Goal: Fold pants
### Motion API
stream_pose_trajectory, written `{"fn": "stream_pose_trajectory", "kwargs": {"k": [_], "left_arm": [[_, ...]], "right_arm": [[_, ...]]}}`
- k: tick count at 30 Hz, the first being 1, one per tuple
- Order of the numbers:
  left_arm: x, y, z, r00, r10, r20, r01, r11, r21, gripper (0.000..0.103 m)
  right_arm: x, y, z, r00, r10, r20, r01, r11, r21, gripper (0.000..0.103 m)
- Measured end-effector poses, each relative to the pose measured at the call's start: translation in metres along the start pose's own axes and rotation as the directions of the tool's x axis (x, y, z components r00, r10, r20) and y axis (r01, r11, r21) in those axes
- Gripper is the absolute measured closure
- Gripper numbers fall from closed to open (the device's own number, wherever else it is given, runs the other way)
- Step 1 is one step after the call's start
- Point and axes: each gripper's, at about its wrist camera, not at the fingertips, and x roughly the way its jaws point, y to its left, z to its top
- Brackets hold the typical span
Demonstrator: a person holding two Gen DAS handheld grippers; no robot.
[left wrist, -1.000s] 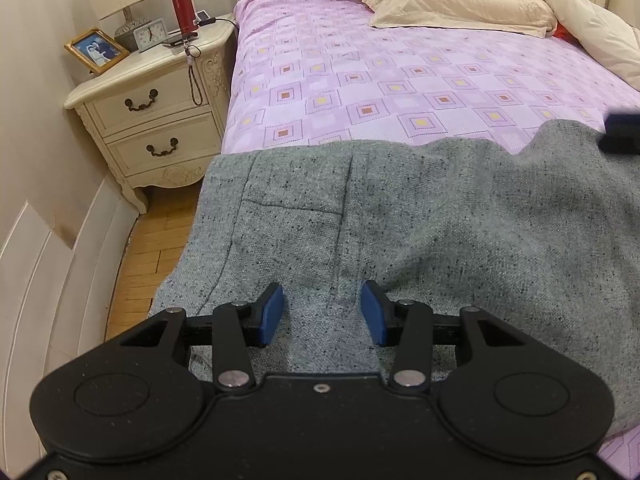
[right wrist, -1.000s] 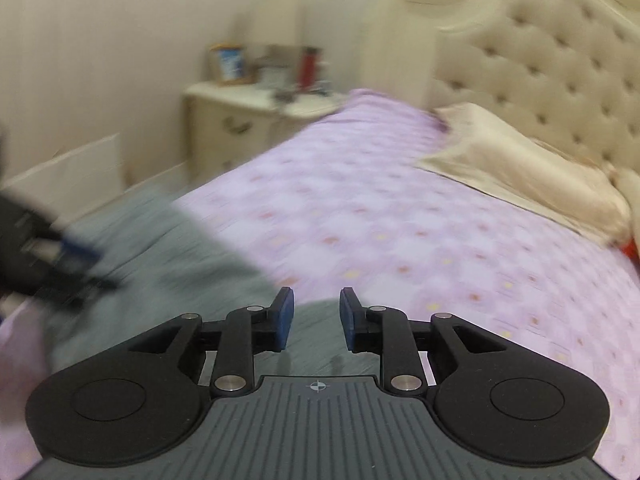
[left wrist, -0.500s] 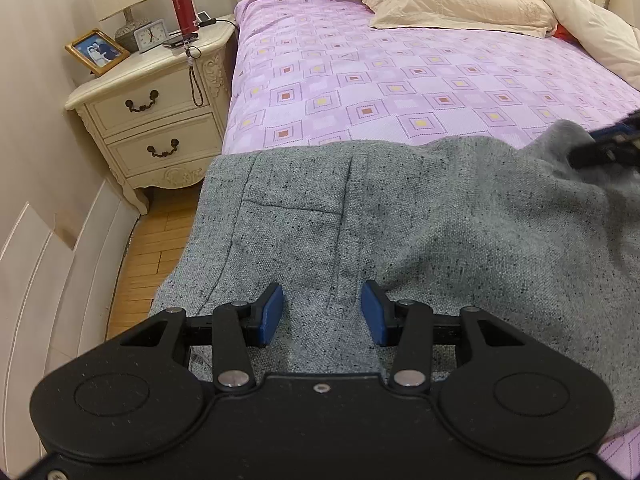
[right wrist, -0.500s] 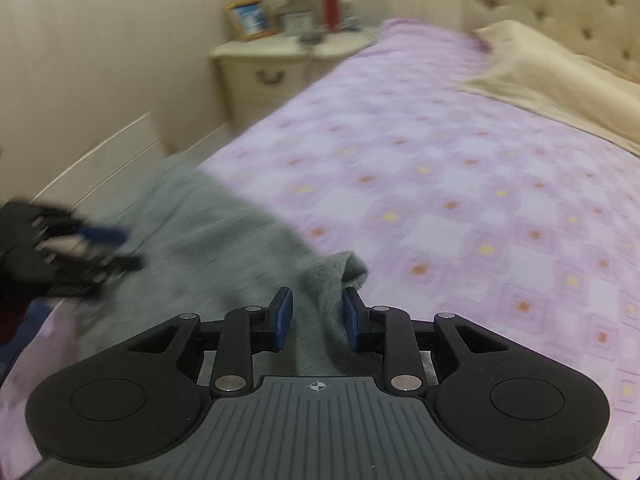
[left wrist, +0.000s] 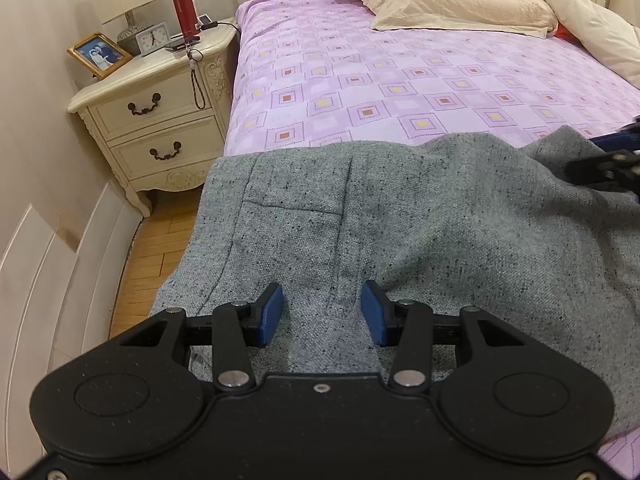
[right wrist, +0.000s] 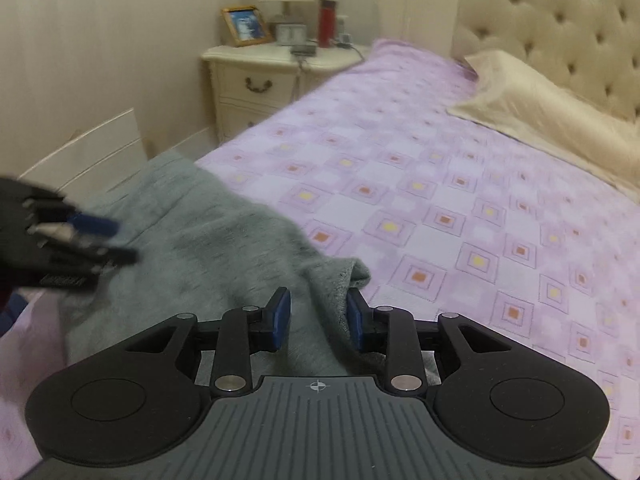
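Note:
Grey speckled pants [left wrist: 400,232] lie spread across the near end of a bed with a purple patterned sheet [left wrist: 380,80]. My left gripper [left wrist: 322,312] is open just over the waist part, with a seam of the cloth between its blue pads. My right gripper [right wrist: 318,318] is open, with a raised fold of the pants [right wrist: 224,248] between its pads. That fold ends in a lifted corner [right wrist: 356,270]. The right gripper shows at the right edge of the left wrist view [left wrist: 612,160]. The left gripper shows blurred at the left of the right wrist view [right wrist: 72,236].
A cream nightstand [left wrist: 156,108] stands left of the bed with a photo frame [left wrist: 99,55], a clock, a lamp and a red bottle [left wrist: 185,10]. Beige pillows [left wrist: 452,4] lie at the tufted headboard [right wrist: 560,36]. Wood floor [left wrist: 148,240] and white panels are at the left.
The right gripper has come down onto the far edge of the pants and its jaws have opened a little wider around a raised fold. The left gripper has stayed still and open.

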Motion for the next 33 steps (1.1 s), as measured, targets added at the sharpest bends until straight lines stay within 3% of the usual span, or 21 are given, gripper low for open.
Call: {"fn": "stream_pose_trajectory", "kwargs": {"k": [7, 12, 15, 22, 27, 33], "left_arm": [[0.0, -0.001, -0.001, 1.0, 0.005, 0.003, -0.005, 1.0, 0.003, 0.05], [-0.001, 0.0, -0.001, 1.0, 0.002, 0.003, -0.002, 1.0, 0.001, 0.05], [0.0, 0.001, -0.001, 1.0, 0.001, 0.003, -0.001, 1.0, -0.005, 0.05], [0.0, 0.003, -0.001, 1.0, -0.008, 0.003, 0.008, 1.0, -0.007, 0.05], [-0.001, 0.001, -0.002, 1.0, 0.0, 0.009, 0.0, 1.0, -0.004, 0.05], [-0.005, 0.0, 0.004, 1.0, -0.002, -0.006, 0.002, 1.0, 0.031, 0.051]], "right_arm": [[0.002, 0.014, -0.005, 1.0, 0.014, -0.014, -0.014, 1.0, -0.003, 0.073], [-0.002, 0.011, -0.001, 0.999, 0.007, 0.036, -0.008, 0.999, 0.033, 0.073], [0.005, 0.014, -0.003, 1.0, -0.012, 0.007, 0.012, 1.0, -0.001, 0.073], [0.011, 0.003, -0.012, 0.997, -0.031, -0.07, 0.035, 0.998, 0.054, 0.073], [0.023, -0.006, 0.0, 1.0, 0.013, 0.005, -0.014, 0.994, 0.104, 0.073], [0.04, -0.034, 0.012, 0.998, 0.046, 0.051, -0.057, 0.963, 0.263, 0.071]]}}
